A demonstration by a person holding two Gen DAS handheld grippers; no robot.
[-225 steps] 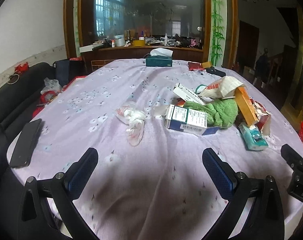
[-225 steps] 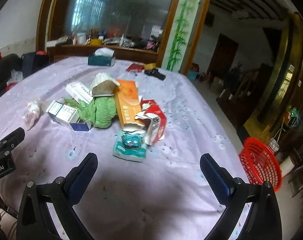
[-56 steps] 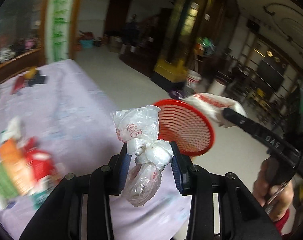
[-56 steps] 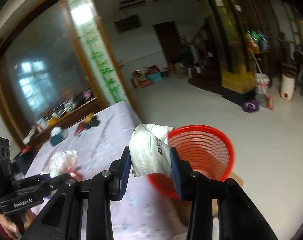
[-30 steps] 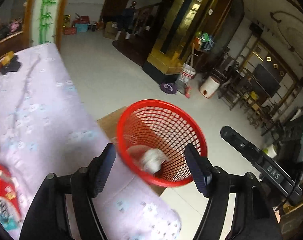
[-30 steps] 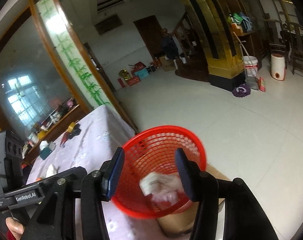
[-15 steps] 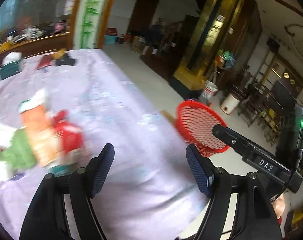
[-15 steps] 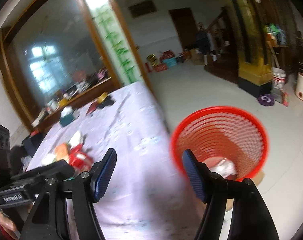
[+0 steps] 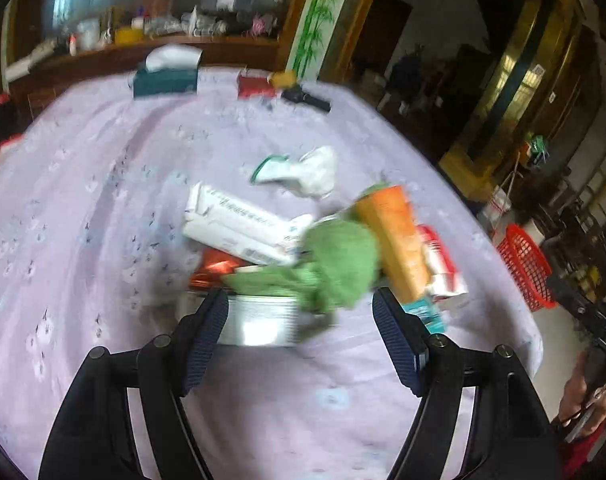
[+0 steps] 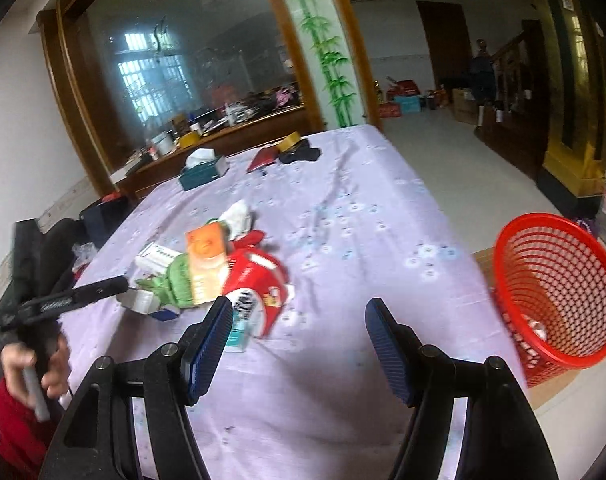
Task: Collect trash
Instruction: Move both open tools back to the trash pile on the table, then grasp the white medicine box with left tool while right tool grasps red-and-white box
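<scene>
Both tools had swung back from the red basket (image 10: 555,292) to the litter pile on the desk (image 10: 355,216); a second earlier they hung over the basket, and two pieces, a knotted plastic bag and a crumpled paper pack, went in. Pale scraps showed at the basket's bottom through the mesh. Judged: first round of collecting done, second pick about to start. Left hand-held gripper (image 9: 301,336) released, jaws wide, nothing between them, poised just over the near edge of the pile by a silvery box (image 9: 263,322). Right hand-held gripper (image 10: 299,338) likewise spread and empty, above bare cloth beside the red carton (image 10: 259,280). Count on the desk, pile only: one green cloth (image 9: 339,264), one orange box (image 9: 395,240), one white long box (image 9: 239,228), one red carton, one teal tissue pack (image 9: 427,312), one white crumpled wrapper (image 9: 303,174), one silvery box; blur hid any more. One basket, standing on the floor just beside the desk's corner.
</scene>
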